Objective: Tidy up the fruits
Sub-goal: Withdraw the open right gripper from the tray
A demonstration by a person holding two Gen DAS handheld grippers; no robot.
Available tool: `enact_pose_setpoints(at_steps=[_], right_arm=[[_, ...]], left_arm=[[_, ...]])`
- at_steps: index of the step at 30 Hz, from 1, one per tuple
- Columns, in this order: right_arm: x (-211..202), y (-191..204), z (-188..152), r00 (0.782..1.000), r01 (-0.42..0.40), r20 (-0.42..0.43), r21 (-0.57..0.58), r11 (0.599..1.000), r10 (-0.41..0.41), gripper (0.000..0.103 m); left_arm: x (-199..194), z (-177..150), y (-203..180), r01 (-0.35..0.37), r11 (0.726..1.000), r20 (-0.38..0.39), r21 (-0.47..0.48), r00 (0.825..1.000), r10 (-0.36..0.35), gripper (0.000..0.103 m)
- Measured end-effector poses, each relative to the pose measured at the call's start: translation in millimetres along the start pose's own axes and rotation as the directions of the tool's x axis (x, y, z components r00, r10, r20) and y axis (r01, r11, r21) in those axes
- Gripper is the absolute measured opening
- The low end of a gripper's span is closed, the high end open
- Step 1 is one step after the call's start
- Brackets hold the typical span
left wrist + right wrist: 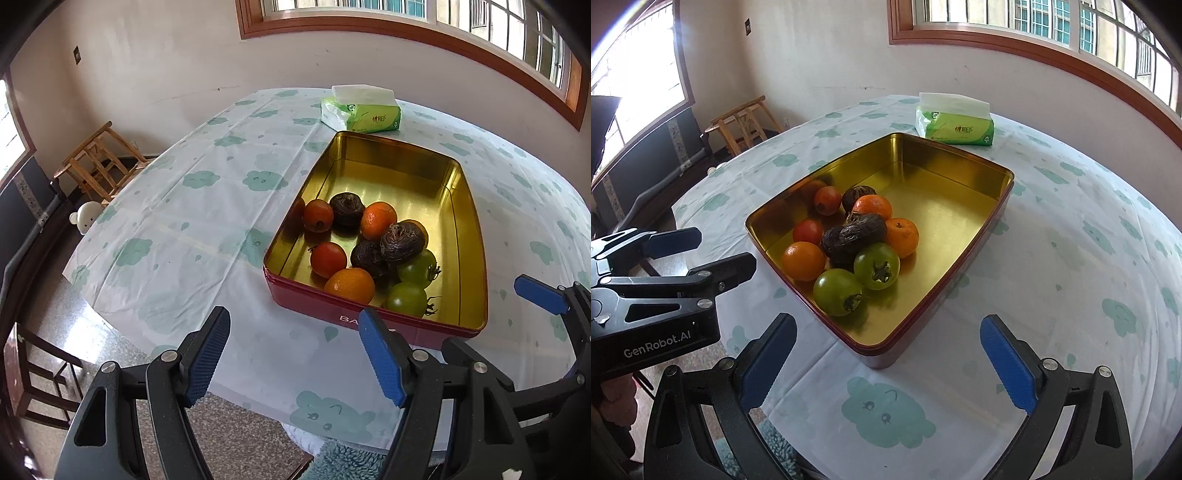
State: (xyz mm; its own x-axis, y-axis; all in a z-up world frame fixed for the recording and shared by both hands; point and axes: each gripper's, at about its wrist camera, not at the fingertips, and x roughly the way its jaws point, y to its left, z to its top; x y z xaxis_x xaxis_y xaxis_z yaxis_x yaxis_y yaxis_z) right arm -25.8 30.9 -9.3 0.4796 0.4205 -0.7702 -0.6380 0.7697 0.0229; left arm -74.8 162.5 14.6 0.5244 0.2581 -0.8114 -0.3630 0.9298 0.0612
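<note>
Apparently near done: fruits all piled in tin on table; left gripper and right gripper both gaping, empty, short of tin; next maybe sorting by kind

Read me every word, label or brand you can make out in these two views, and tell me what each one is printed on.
"GenRobot.AI" in white, on the black body of the left gripper, seen from the right wrist view.
"BA", cut off by a finger, in white on the red side of the tin.
Logo and print on the green tissue pack: too small and blurred to read.
No other text is legible.
</note>
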Motion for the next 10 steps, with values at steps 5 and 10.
enact_pose_setpoints(at_steps=[5, 10], right_arm=[[1.8, -2.4, 0.4, 1.0, -0.002, -0.004, 0.01, 1.0, 0.002, 0.099], [2.7, -3.5, 0.4, 1.0, 0.0, -0.006, 0.009, 1.0, 0.0, 0.099]], left_arm=[[0.2, -0.7, -4.9, 0.019, 1.0, -0.007, 0.011, 1.0, -0.019, 0.07], [-0.2, -0.2, -6.7, 0.039, 0.999, -0.013, 0.012, 0.999, -0.039, 0.07]])
